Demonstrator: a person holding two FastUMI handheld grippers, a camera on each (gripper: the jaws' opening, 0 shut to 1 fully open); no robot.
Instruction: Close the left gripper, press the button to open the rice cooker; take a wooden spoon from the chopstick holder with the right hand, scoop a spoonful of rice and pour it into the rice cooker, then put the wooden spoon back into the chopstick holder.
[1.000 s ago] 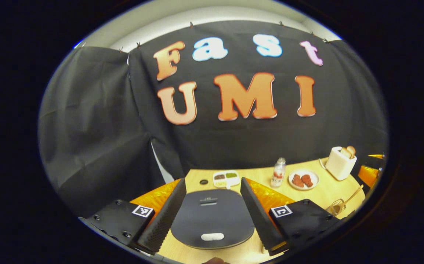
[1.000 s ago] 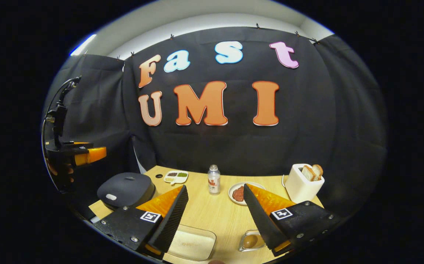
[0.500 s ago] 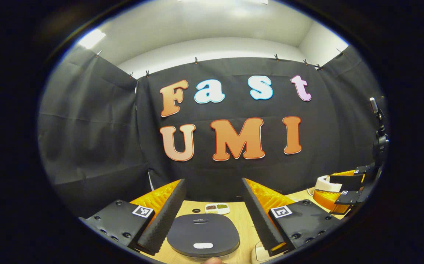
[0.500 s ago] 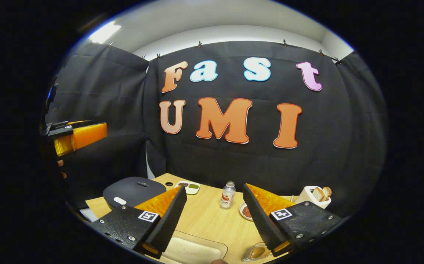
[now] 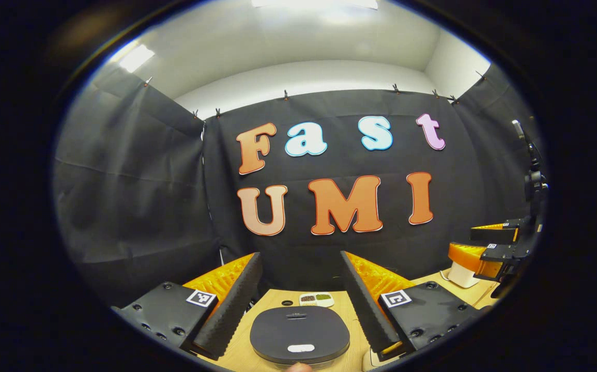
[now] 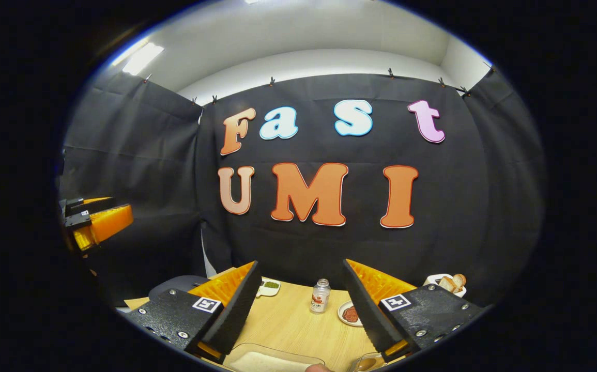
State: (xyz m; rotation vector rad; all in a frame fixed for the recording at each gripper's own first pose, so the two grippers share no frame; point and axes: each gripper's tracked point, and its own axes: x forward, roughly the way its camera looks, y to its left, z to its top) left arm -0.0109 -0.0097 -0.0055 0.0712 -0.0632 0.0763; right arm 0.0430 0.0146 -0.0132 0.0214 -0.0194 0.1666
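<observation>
**Both tongs raised and apart above the table**

The dark grey, rounded rice cooker (image 5: 300, 336) sits shut on the light wooden table (image 5: 272, 298), straight ahead of my left tongs (image 5: 300, 299) and low between their spread fingers; its pale oval button (image 5: 301, 348) faces me on the near edge of the lid. Behind it lies a small white divided dish (image 5: 316, 298) of dark and green grains. From my right tongs (image 6: 299, 305), also apart and holding nothing, the cooker is a dark sliver at the left, half hidden behind a finger. That view adds a clear tray of white rice (image 6: 270, 360) at the bottom edge, a small clear bottle (image 6: 320, 296), a white plate of red food (image 6: 350, 313) and a white toaster with bread (image 6: 448, 282).
</observation>
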